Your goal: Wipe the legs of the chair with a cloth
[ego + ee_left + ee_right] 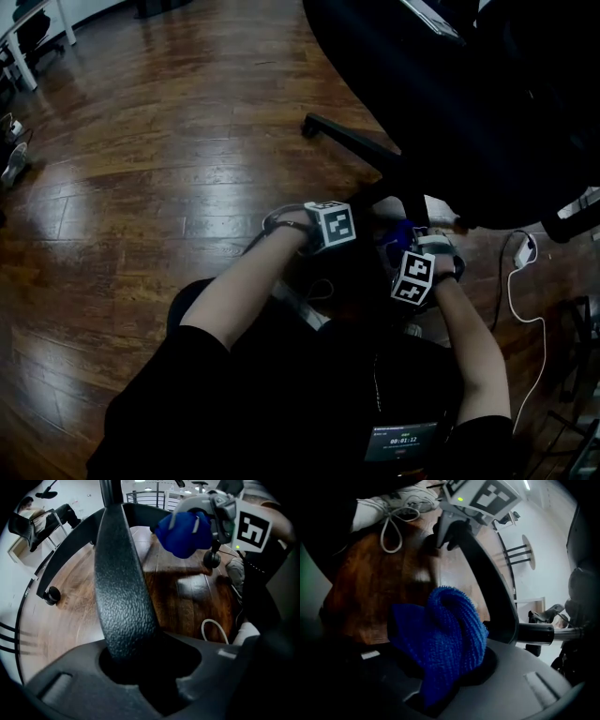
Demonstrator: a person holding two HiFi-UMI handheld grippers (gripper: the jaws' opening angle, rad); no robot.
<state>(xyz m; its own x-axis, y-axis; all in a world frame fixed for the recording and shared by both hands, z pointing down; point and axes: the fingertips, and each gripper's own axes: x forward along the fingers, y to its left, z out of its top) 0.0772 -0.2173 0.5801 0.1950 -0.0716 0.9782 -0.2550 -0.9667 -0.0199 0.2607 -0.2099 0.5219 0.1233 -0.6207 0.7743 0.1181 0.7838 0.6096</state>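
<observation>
The black chair stands over me, with one textured leg running away to a caster. My left gripper points steeply down and is shut on that leg close to the hub. A bunched blue cloth fills my right gripper, which is shut on it. In the left gripper view the cloth hangs just right of the leg, apart from it. In the head view it shows between the two marker cubes. The right gripper view shows the same leg beside the cloth.
A second chair leg with a caster reaches out over the wooden floor. A white cable and plug lie at the right. A white shoe is nearby. The chair's centre column is close by the cloth.
</observation>
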